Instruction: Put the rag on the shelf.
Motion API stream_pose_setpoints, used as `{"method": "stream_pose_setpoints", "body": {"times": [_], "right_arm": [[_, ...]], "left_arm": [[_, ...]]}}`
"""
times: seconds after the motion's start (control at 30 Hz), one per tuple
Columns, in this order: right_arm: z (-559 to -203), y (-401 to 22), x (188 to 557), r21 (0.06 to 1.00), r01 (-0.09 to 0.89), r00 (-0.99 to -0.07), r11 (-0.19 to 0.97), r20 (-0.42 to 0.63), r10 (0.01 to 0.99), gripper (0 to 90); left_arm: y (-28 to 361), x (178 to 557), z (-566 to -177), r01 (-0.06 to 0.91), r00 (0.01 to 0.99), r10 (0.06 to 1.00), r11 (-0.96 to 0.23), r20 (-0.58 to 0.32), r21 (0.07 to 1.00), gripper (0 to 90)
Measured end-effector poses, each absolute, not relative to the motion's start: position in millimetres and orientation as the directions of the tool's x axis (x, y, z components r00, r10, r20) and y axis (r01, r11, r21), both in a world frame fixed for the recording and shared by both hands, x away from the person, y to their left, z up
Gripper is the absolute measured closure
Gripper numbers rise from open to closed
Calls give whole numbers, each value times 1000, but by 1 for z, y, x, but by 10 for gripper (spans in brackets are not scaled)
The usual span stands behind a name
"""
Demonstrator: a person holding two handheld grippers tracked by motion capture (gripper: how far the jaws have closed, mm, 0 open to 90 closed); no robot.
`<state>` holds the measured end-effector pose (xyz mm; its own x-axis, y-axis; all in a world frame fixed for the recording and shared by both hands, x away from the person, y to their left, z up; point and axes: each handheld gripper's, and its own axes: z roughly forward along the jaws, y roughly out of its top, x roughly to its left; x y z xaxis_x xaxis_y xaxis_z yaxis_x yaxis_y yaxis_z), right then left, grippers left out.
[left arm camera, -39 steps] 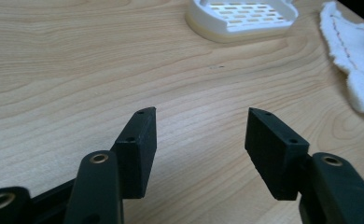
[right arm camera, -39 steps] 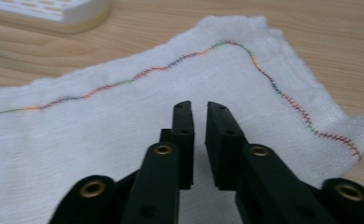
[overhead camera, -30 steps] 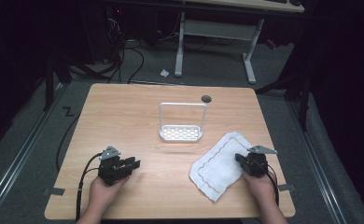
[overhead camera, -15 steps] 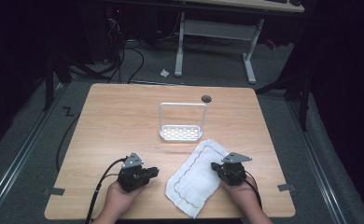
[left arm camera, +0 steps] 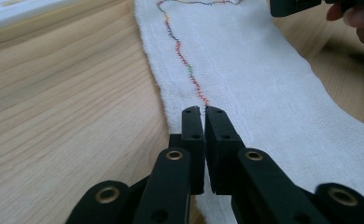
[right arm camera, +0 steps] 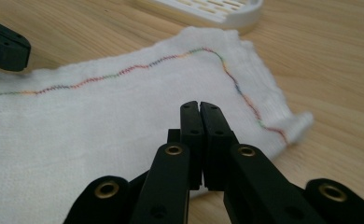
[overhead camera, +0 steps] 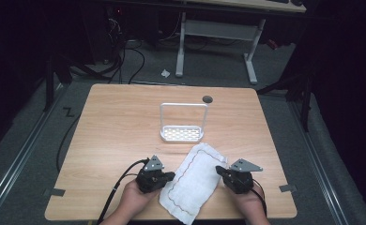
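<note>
The cloth [overhead camera: 194, 180], white with a coloured stitched line near its border, lies flat on the bench [overhead camera: 115, 126] at the person's side, between the two hands. Its long axis runs on a slant in the high view, from the corner nearest the white rack [overhead camera: 183, 123] down and to the left, to the corner that reaches the near bench edge.

The left tongs [overhead camera: 171, 176] sit at the cloth's left long edge; their jaws have just been closing. In the left gripper view the left tongs [left arm camera: 203, 114] stand almost together with the cloth's edge at their tips, so they look closed on the cloth's hem, though the fabric between the pads is too thin to make out.

The right tongs [overhead camera: 220, 171] sit at the opposite long edge, and in the right gripper view the right tongs [right arm camera: 199, 108] are likewise pressed together over the cloth, apparently pinching its margin near the rounded corner.

So the cloth lies straight between the two tongs, each hand on its own side and equally near. I judge the coming move turns on that pairing: both edges would need to travel together across the short axis, or along the slant, for the cloth to stay taut and not bunch up.
</note>
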<state>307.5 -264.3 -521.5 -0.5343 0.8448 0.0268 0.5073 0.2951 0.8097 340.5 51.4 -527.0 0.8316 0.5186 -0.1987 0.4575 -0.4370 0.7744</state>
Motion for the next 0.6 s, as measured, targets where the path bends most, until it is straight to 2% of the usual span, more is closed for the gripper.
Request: {"method": "stream_pose_setpoints", "body": {"times": [0.23, 0.6], "right_arm": [[-534, -272, 313, 763, 568, -510, 307, 33, 860, 895], [-535, -248, 336, 757, 554, -557, 348, 26, 830, 895]], "left_arm": [[43, 340, -533, 447, 848, 499, -494, -178, 746, 876], [55, 314, -534, 460, 853, 479, -502, -208, 732, 881]]}}
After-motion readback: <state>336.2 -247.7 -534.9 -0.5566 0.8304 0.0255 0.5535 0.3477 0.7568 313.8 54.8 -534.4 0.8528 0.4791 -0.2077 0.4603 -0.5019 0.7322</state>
